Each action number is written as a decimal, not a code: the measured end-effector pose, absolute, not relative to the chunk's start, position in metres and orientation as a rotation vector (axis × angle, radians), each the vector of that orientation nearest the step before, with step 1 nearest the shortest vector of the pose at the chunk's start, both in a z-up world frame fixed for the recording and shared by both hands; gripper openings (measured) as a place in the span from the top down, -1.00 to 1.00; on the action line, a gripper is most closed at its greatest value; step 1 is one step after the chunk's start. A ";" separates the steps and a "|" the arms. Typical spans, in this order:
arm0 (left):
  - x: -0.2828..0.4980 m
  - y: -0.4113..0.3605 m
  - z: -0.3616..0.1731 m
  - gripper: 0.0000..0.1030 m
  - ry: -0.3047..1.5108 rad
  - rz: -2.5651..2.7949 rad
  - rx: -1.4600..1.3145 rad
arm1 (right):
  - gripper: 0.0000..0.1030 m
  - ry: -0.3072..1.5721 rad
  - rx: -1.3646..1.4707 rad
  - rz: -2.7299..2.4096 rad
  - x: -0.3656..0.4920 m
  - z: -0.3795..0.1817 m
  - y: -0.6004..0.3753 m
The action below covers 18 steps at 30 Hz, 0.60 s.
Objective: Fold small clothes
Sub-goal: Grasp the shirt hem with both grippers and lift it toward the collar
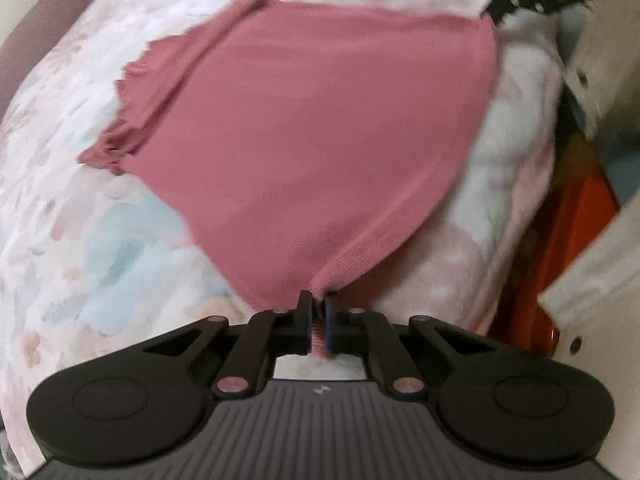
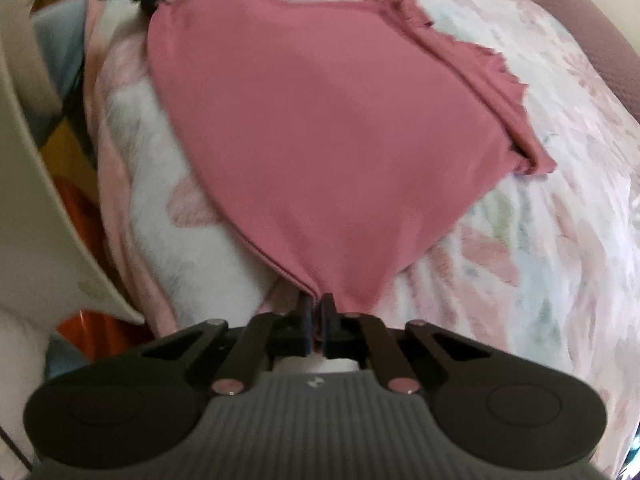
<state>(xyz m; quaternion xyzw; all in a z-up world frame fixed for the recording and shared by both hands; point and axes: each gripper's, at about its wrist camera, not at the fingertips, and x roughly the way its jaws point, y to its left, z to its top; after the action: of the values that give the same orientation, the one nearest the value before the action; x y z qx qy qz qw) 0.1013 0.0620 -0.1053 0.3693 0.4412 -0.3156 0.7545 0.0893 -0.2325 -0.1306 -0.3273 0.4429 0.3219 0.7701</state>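
Floral blanket (image 1: pixel 60 208) carried pink garment (image 1: pixel 320 128) lying flat, long axis running gripper to gripper; left gripper (image 1: pixel 318 300) and right gripper (image 2: pixel 316 300) jaws clamped on opposite corners

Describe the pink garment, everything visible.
The dusty-pink ribbed knit garment lies spread on a pastel floral fleece blanket, mostly flat and smooth. One side has a scalloped, ruffled edge bunched into folds. It looks thin and stretchy, doubled at the near hem. The left claw pinches one near corner, the right claw another, each puckering the cloth at its tips.
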 end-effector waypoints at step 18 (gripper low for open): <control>0.297 0.069 0.020 0.91 0.815 -0.449 0.628 | 1.00 0.774 -0.517 0.469 0.273 0.000 -0.262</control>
<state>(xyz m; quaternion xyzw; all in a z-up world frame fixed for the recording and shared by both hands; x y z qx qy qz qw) 0.2966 0.0686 0.0202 0.2980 0.3865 -0.2130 0.8465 0.2731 -0.2618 0.0003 -0.2469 0.3698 0.2241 0.8672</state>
